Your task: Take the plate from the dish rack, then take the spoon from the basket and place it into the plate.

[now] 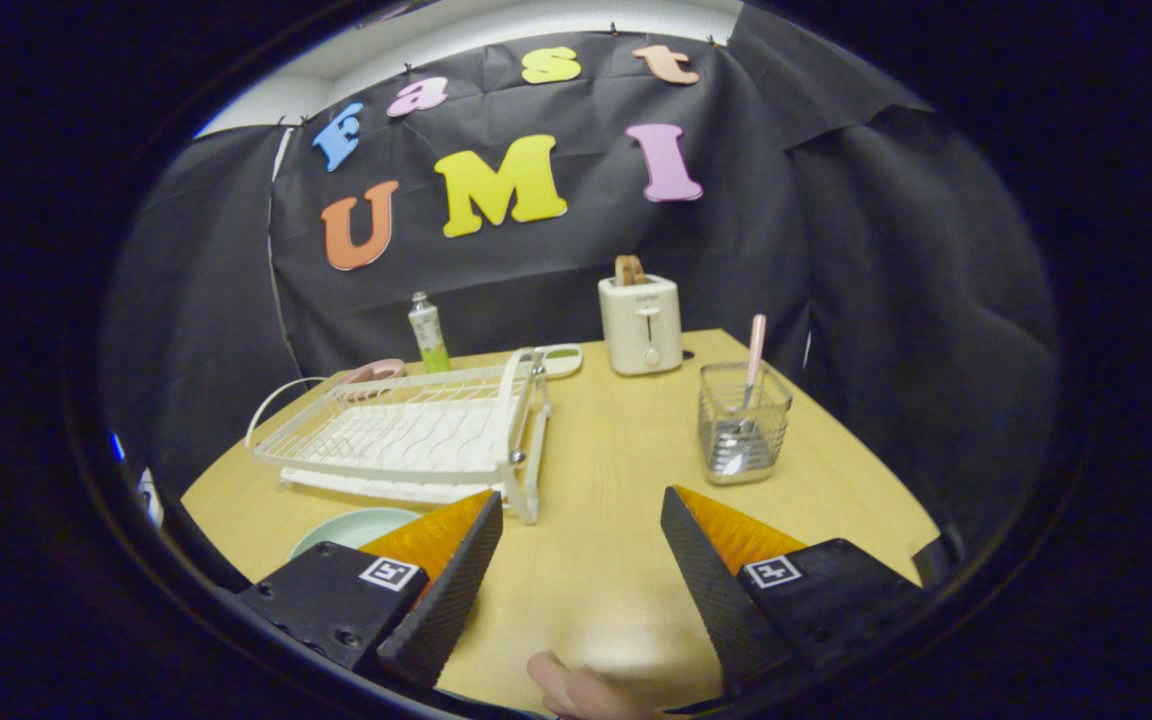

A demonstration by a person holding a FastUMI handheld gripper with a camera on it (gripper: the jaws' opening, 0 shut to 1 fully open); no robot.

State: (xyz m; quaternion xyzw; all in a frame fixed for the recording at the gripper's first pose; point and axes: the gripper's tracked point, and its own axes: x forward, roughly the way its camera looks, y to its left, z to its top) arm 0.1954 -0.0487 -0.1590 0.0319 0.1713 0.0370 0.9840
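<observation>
My gripper (581, 505) is open above the wooden table (596, 560), nothing between its fingers. A pale green plate (348, 527) lies flat on the table beside the left finger (456, 575), partly hidden by it, in front of the white dish rack (416, 435). No plate stands in the rack. The spoon (751, 380), with a pink handle, stands bowl-down in a clear mesh basket (744, 422) ahead of the right finger (706, 570) and a little to its right.
A cream toaster (641, 322) with a slice in it stands at the table's far side. A green-and-white tube (427, 333) stands behind the rack, beside a pink item (371, 372) and a small white dish (561, 358). A person's hand (581, 692) shows below the fingers.
</observation>
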